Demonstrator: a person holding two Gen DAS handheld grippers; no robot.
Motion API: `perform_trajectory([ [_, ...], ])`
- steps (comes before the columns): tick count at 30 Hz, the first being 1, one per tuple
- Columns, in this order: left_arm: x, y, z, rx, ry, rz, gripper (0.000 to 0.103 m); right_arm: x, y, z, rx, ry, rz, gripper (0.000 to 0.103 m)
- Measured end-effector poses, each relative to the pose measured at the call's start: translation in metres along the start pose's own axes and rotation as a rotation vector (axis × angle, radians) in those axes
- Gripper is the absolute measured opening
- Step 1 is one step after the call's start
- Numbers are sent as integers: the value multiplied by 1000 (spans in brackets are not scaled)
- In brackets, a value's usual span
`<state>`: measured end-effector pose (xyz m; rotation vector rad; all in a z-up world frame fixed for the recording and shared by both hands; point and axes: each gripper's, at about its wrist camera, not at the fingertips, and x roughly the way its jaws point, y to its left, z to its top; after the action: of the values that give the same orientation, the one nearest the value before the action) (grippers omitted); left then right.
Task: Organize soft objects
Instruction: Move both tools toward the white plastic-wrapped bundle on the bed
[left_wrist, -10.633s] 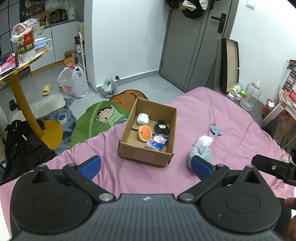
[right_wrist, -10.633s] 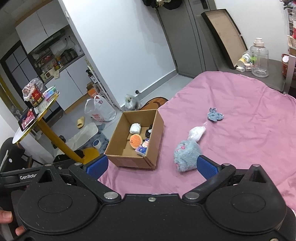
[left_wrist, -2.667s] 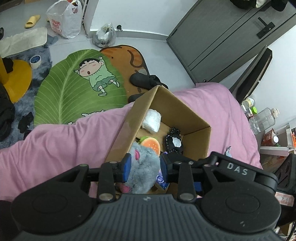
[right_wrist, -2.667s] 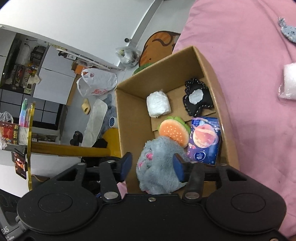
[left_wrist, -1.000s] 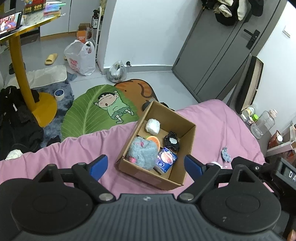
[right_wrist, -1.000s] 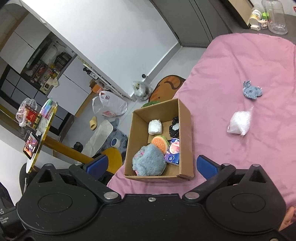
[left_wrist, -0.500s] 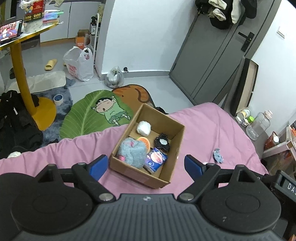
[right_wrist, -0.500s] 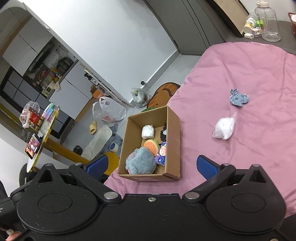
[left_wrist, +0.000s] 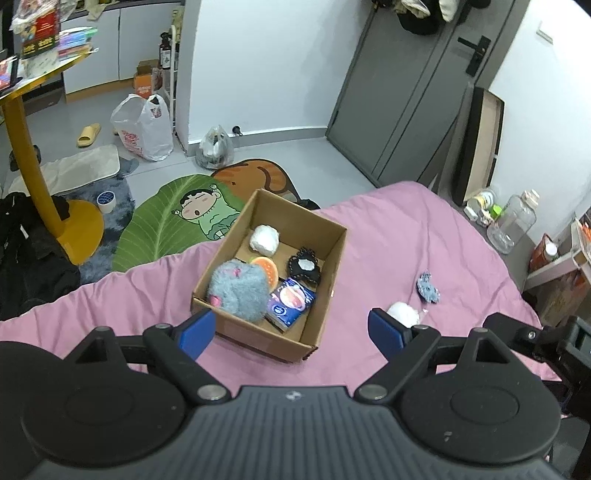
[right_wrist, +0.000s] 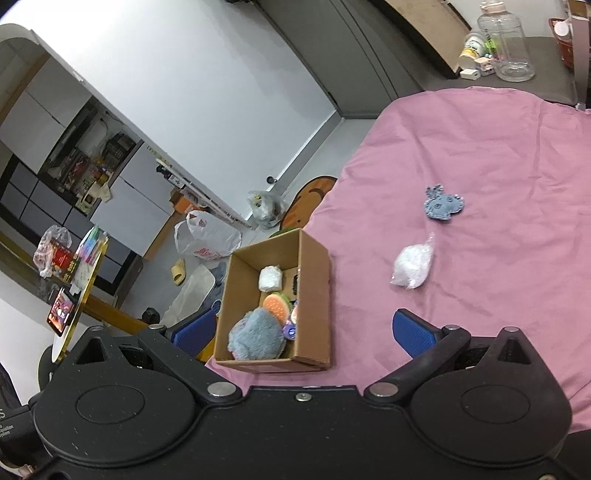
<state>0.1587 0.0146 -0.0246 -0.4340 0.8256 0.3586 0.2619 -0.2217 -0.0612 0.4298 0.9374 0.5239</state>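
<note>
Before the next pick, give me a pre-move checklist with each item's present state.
1. Left tool empty, jaws wide: ok.
2. Right tool empty, jaws wide: ok.
3. Grey plush fully inside the box: ok.
4. White bag lies free on the pink cover, nothing on it: ok.
5. Blue patch lies apart from the white bag, so each can be taken singly: ok.
6. Room left in the box for both: cannot tell; bare floor shows only by its far wall.

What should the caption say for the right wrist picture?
Open right claw above a cardboard box of soft toys on a pink bed.
</note>
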Motion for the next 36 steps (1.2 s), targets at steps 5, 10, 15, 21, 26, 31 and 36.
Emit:
perform_trajectory([
  [5,9,-16,-1,27,15,7,89,2,-15,6,12,-5,-18,103],
  [10,19,-31,0,48,25,7,89,5,-31,12,32,-8,-22,103],
  [15,31,-48,2,63,39,4,89,9,-45,19,54,-8,-27,103],
  [21,47,-67,1,80,58,2,89,15,-61,30,86,-8,-31,103],
  [26,62,-86,1,94,73,-2,89,20,-77,40,120,-12,-29,103],
  [31,77,-102,3,93,85,-12,89,28,-95,52,163,-7,-36,103],
  [36,95,-114,4,81,108,-19,88,39,-109,63,189,-1,-37,103],
])
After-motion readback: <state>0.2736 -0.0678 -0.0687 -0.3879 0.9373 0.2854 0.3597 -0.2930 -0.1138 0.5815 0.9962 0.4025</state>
